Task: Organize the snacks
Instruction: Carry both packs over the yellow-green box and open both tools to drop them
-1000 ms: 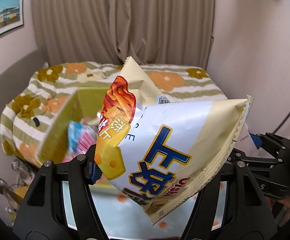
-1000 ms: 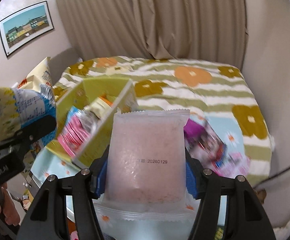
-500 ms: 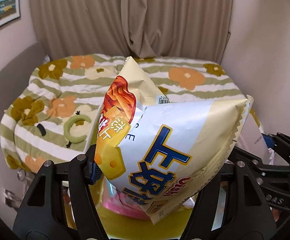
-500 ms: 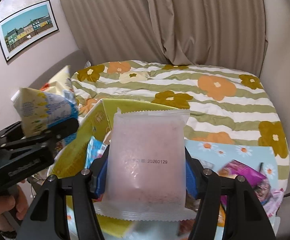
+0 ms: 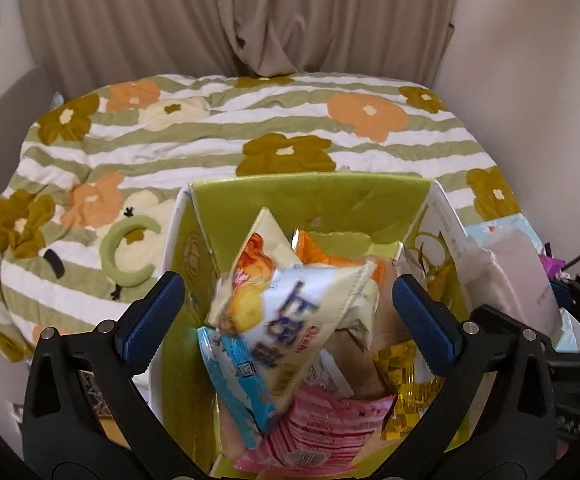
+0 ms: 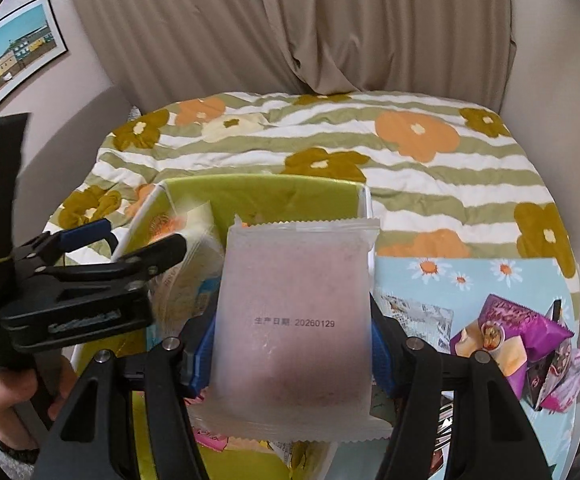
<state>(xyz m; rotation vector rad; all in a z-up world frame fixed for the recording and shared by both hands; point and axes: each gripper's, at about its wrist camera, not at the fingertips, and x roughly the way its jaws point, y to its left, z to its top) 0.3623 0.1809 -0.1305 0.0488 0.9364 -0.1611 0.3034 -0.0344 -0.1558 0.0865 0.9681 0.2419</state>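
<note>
1. The left gripper is spread wide over the green cardboard box; the cheese chip bag is seen blurred between its fingers, untouched by either pad.
2. The frosted pink packet is clamped in the right gripper, held just above the box.
3. Several snacks are already in the box: a pink pack, a blue pack and a gold-checked pack.
4. A purple snack pack is left outside on the daisy-print mat, so the sorting is judged unfinished.

The chip bag is motion-blurred, its lettering unreadable. The frosted pouch hides most of the green box and its contents.
</note>
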